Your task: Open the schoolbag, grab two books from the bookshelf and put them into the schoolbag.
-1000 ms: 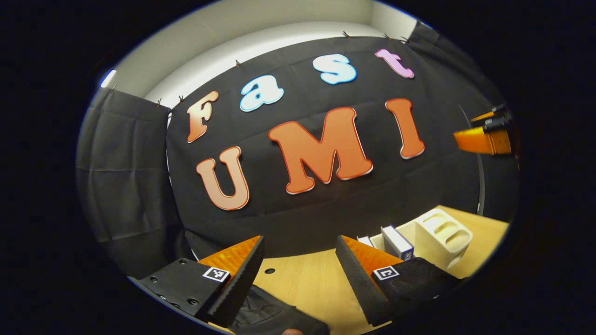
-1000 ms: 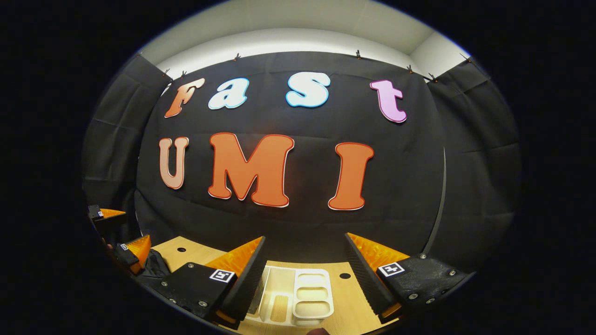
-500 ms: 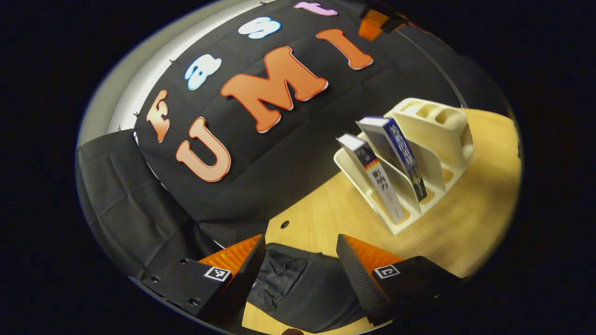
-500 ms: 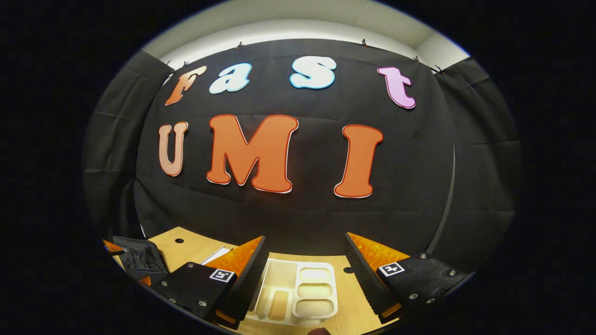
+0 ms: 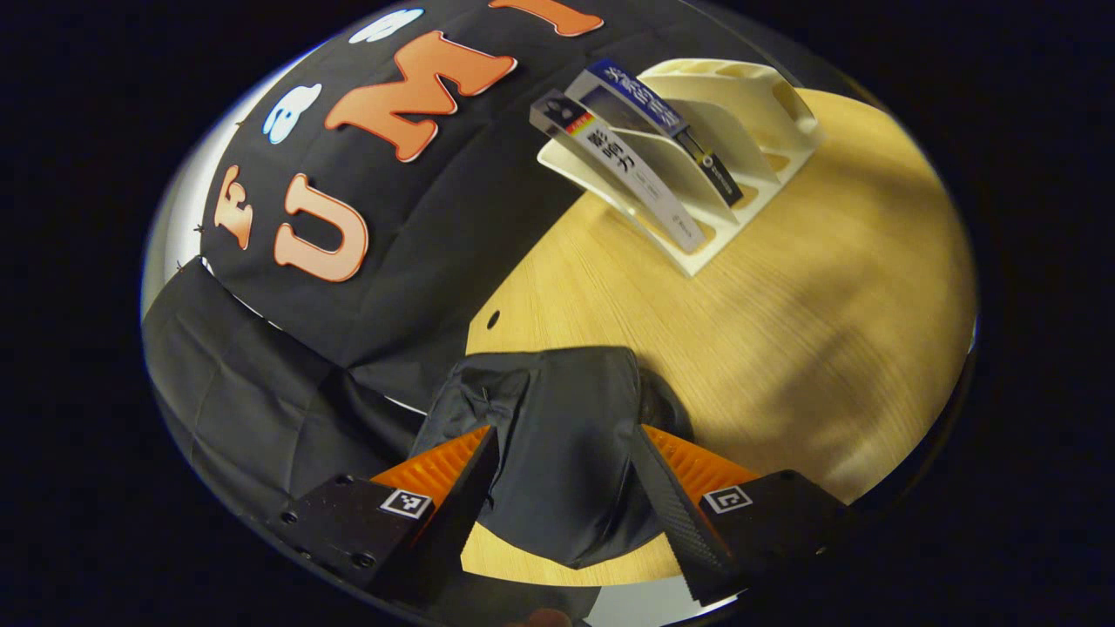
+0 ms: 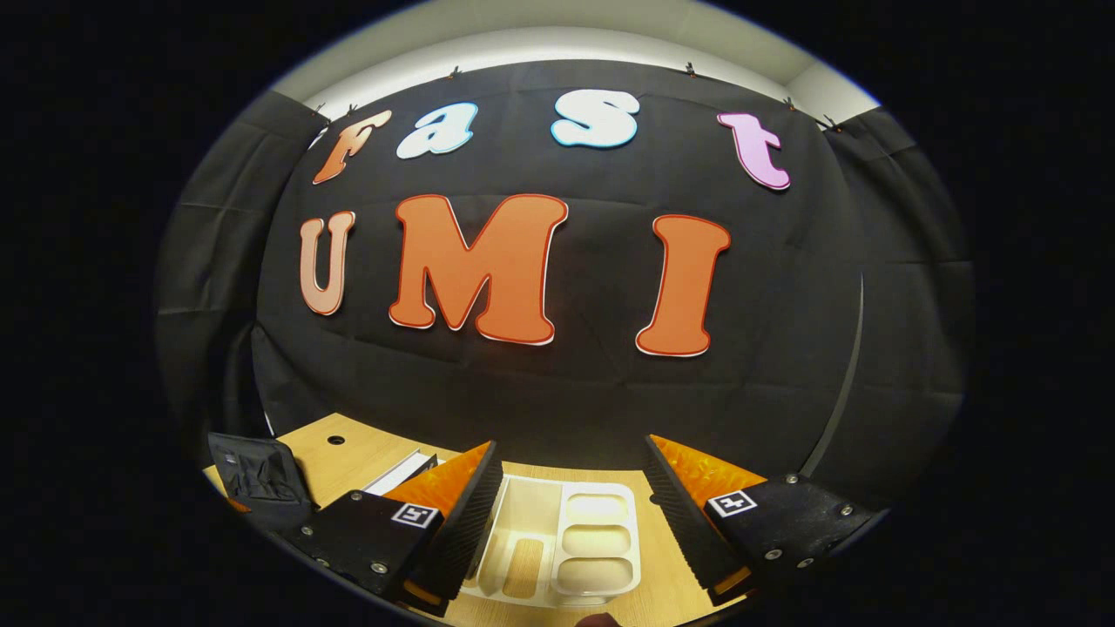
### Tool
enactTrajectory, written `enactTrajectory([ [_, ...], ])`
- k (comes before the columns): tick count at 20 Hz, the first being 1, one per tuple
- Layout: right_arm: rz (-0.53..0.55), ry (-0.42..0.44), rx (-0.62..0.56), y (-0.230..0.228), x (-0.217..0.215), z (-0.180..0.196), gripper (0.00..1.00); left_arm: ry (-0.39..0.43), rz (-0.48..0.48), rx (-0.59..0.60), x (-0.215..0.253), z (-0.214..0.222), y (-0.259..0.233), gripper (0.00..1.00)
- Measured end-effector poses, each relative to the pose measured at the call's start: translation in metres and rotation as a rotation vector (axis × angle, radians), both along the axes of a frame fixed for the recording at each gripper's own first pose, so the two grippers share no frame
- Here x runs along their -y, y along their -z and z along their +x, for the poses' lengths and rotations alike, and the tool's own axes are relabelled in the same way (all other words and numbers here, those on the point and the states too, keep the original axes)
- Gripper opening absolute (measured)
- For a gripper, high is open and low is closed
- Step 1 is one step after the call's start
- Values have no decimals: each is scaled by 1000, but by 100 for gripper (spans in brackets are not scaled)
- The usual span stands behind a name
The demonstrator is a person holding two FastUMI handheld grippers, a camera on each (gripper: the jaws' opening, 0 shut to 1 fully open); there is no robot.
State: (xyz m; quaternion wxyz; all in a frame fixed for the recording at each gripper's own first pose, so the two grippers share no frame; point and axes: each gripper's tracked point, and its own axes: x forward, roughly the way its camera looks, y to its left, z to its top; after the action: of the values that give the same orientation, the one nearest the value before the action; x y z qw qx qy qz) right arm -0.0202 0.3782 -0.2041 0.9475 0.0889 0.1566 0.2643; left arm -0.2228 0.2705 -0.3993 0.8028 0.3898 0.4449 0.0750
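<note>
Now we look down along the left gripper [image 5: 562, 453], whose orange-faced fingers stand spread wide with the black schoolbag [image 5: 566, 435] showing between them. From this angle we cannot tell whether the fingers touch the fabric or hang just above it. The schoolbag sits on the wooden table [image 5: 827, 305], close to the table's near edge and beside the black cloth wall.

Farther off on the table, well apart from the schoolbag, stands the cream bookshelf [image 5: 749, 96]. Two books lean tilted in its slots: a book with a white spine [image 5: 631, 178] in the outer slot, and a book with a blue cover [image 5: 645, 104] in the slot behind it. Both are still in the bookshelf.

In the right gripper view, the right gripper [image 6: 571, 496] is also spread open, with nothing between its fingers. Below it we see the bookshelf [image 6: 601, 540] from above, with its cream compartments, and the white top edge of a book [image 6: 401, 470] just past the left finger. The schoolbag [image 6: 257, 479] shows at the far left of this view, on the table [image 6: 348, 448]. Whether the schoolbag's opening is zipped or loose we cannot make out in either view.
</note>
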Motion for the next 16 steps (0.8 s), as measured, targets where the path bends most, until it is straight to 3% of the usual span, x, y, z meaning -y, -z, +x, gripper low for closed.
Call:
enactTrajectory([
  [5,0,2,-5,5,2,4,96,4,73,-65,-10,-8,19,96],
  [14,13,38,-21,14,26,18,96,-41,129,-42,-63,42,-3,94],
  [16,13,51,-16,14,36,22,96,-42,118,-51,-76,55,-11,80],
])
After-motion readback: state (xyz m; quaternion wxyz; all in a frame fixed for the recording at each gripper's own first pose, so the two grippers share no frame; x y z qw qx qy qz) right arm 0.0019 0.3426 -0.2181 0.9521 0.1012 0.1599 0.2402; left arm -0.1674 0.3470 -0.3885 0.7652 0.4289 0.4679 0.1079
